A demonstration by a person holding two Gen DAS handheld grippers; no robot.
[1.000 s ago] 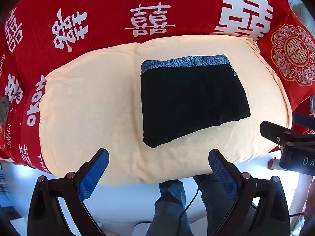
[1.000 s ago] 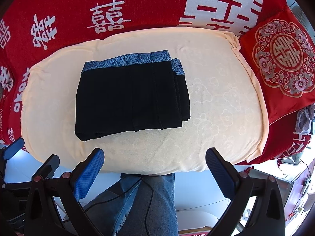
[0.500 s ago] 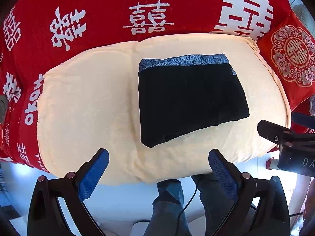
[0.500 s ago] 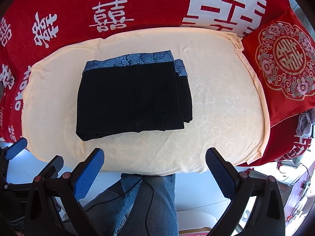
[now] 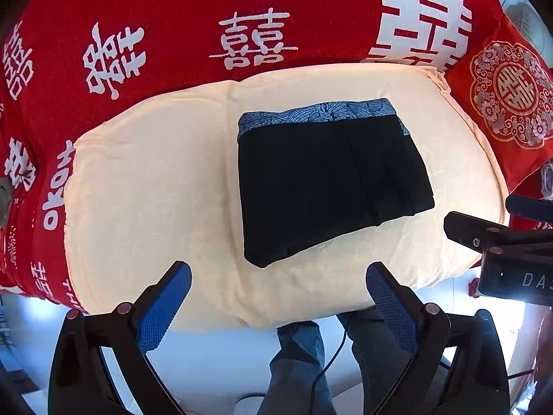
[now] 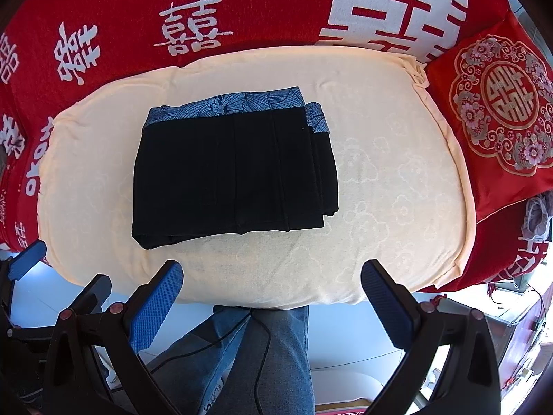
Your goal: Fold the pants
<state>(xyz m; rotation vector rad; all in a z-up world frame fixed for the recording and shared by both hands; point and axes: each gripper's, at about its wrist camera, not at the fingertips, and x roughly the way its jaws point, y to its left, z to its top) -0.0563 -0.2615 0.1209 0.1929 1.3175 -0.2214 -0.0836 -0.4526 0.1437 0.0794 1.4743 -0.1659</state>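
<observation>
The left gripper [image 5: 278, 297] and right gripper [image 6: 271, 295] hang spread and empty; ahead, folded black pants [image 6: 231, 176] lie on a cream cushion [image 6: 397, 190], red pillow [image 6: 501, 110] far right, nothing between.

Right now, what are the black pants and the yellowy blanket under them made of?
The black pants look like soft matte knit cloth, probably cotton: no shine, limp folded layers, plus a blue leaf-printed waistband. The cream blanket looks like plush, towel-like fabric, with faint cloud and flower shapes pressed into its nap. The exact fibres cannot be told.
</observation>
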